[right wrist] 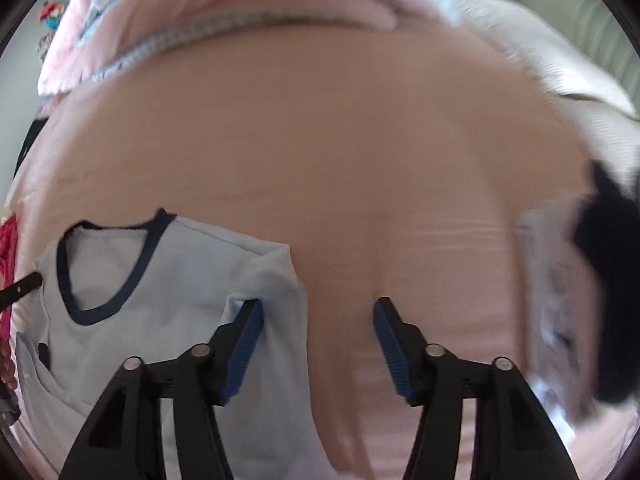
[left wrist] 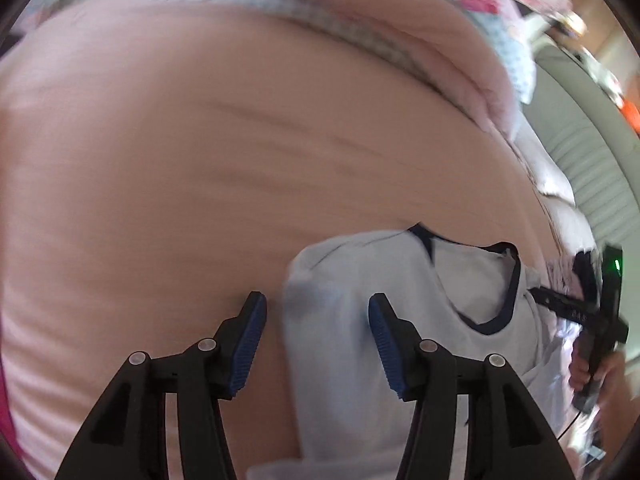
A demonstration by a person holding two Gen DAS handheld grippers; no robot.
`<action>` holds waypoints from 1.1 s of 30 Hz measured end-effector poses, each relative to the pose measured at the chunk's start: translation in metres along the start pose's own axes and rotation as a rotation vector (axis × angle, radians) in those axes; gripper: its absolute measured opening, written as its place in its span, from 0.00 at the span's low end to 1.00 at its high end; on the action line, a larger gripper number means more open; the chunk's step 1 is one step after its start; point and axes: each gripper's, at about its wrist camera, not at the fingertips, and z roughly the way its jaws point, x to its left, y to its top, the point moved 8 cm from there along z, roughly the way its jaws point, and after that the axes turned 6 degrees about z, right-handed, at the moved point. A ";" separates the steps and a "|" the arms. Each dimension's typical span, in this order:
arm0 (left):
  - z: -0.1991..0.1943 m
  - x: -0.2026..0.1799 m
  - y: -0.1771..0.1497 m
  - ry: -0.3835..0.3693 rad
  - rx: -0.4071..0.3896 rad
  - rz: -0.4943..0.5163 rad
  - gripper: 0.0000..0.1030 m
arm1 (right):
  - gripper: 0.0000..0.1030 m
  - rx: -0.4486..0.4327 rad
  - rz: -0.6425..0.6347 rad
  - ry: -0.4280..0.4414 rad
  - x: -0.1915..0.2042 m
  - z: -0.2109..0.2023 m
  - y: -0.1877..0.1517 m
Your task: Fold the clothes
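A light blue T-shirt [left wrist: 476, 364] with a navy collar lies flat on a pink bed sheet [left wrist: 160, 200]. My left gripper [left wrist: 318, 316] is open just above it, and the shirt's sleeve edge sits between its blue pads. In the right wrist view the same T-shirt [right wrist: 160, 320] lies at the lower left. My right gripper [right wrist: 319, 312] is open over the other sleeve edge, with its left pad on the cloth and its right pad over bare sheet [right wrist: 360, 160]. In the left wrist view a hand holds the right gripper [left wrist: 596, 320] at the far side of the shirt.
A pink quilt with grey-blue trim [left wrist: 320, 12] is bunched along the far side of the bed. A black garment [right wrist: 604, 300] and a patterned white one [right wrist: 560, 320] lie to the right. Magenta cloth [right wrist: 6, 248] shows at the left edge. A grey-green padded surface [left wrist: 592, 160] borders the bed.
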 end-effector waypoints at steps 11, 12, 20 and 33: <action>-0.052 -0.052 0.023 0.021 -0.114 0.293 0.06 | 0.09 -0.152 -0.159 0.131 0.043 -0.056 0.003; -0.067 -0.055 0.019 0.031 -0.143 0.331 0.06 | 0.09 -0.181 -0.171 0.141 0.044 -0.068 0.000; -0.148 -0.079 -0.059 0.050 -0.232 0.552 0.07 | 0.09 -0.403 -0.391 0.216 0.004 -0.190 -0.106; -0.165 -0.065 -0.203 0.017 0.061 0.499 0.16 | 0.09 -0.004 -0.427 0.087 -0.040 -0.142 -0.226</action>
